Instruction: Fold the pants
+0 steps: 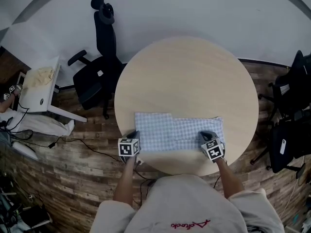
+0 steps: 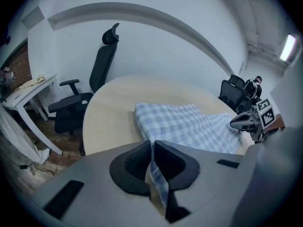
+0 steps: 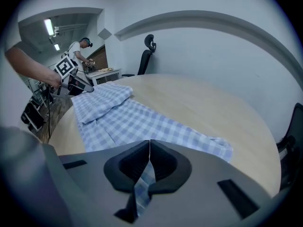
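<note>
Two pairs of jaws are pinching the near edge of the pants [image 1: 179, 129]. The left gripper [image 2: 152, 144] is pressing its jaws together on a fold of the blue-and-white checked cloth, which is hanging down between them. The right gripper [image 3: 149, 144] is doing the same, its jaws closed tight on a narrow strip of that cloth. In the head view the left gripper is sitting at the pants' near left corner and the right gripper at the near right corner, each showing its marker cube toward the camera. Between them the pants are lying flat in a wide band across the near part of the round, pale wooden tabletop [image 1: 189, 72], with the left end reaching a little farther back than the right. In the right gripper view an upper layer is lying doubled over at that left end. The person's forearms [image 1: 127, 176] are reaching in from the bottom of the head view, out of grey sleeves. Beyond the tabletop, a black chair [image 1: 97, 76] is standing on the plank floor [image 1: 73, 169] by the white wall. A small white side tabletop [image 1: 41, 93] is standing to its left with a pale cloth [image 1: 39, 75] lying on it, and more black chairs [image 1: 291, 101] are standing at the right. In the right gripper view another person [image 3: 78, 48] is standing far off behind the left gripper.
</note>
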`<state>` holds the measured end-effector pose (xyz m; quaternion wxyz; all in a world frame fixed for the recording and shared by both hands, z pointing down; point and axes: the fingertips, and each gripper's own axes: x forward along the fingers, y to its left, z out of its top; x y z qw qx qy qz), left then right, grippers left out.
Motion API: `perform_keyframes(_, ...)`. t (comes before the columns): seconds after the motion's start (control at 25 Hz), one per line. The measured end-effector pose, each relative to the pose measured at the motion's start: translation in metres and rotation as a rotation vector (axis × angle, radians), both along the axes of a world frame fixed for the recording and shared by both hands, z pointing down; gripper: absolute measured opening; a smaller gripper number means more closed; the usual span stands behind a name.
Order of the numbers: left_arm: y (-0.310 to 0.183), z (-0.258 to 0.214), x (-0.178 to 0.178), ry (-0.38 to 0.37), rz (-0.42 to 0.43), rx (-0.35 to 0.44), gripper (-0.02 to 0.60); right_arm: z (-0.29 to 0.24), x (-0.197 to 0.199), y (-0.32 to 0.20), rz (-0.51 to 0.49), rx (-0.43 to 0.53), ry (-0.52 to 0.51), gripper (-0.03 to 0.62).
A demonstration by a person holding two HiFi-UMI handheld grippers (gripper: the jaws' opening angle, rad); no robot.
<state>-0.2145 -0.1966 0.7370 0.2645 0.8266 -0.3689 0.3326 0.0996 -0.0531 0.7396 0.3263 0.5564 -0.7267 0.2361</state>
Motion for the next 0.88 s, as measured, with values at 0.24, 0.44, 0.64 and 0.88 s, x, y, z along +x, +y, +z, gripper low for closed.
perform_keyframes(0.24,-0.003,-0.016,-0.021,0.019,-0.034,0.032,0.052,0.0,-0.022,-0.01,-0.048,0.002,-0.002,0.029)
perform_keyframes(0.44,0.004,-0.048,-0.004,0.063,-0.02,0.088,0.051,-0.004,-0.02,-0.009,-0.051,0.017,0.0,0.029)
perform_keyframes(0.64,0.018,-0.1,0.031,0.125,0.003,0.184,0.051,-0.008,-0.014,-0.005,-0.056,0.046,-0.012,0.029)
perform_keyframes(0.88,0.047,-0.157,0.109,0.21,0.06,0.247,0.051,-0.016,0.006,0.009,-0.049,0.075,-0.031,0.029)
